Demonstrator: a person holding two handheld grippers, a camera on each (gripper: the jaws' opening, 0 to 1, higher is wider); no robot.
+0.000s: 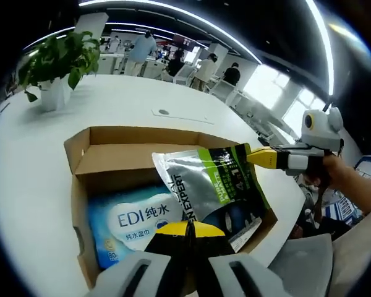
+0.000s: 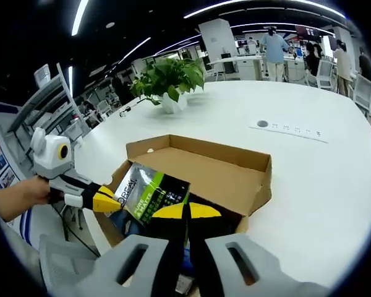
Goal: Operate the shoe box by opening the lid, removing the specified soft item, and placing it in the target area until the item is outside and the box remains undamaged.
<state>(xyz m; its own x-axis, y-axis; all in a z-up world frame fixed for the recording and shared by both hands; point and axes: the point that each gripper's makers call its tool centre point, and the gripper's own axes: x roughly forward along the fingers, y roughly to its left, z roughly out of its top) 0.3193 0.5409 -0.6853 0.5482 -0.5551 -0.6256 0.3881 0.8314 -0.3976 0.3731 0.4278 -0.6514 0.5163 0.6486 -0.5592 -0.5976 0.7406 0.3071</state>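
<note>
The soft item is a glossy, crinkled foil pouch [image 1: 213,182], silver with a green and black printed panel, held up just above the open cardboard shoe box [image 1: 111,148]. In the left gripper view, the left gripper [image 1: 188,228] has its 2 yellow-tipped jaws pressed together on the pouch's lower edge, straight ahead of the camera. The right gripper [image 1: 263,157] comes in from the right and pinches the pouch's upper corner, a hand [image 1: 334,173] behind it.

In the right gripper view, the right gripper [image 2: 186,211] has its jaws closed at the pouch's [image 2: 149,193] near edge, and the left gripper [image 2: 105,199] grips its far-left corner.

The box is matte brown corrugated board with its lid flap [image 2: 204,162] folded back beyond the pouch. Below the pouch lies a soft blue wipes pack [image 1: 133,223]. The smooth white table [image 1: 31,173] lies open around the box; a potted plant [image 1: 57,68] stands well beyond it.
</note>
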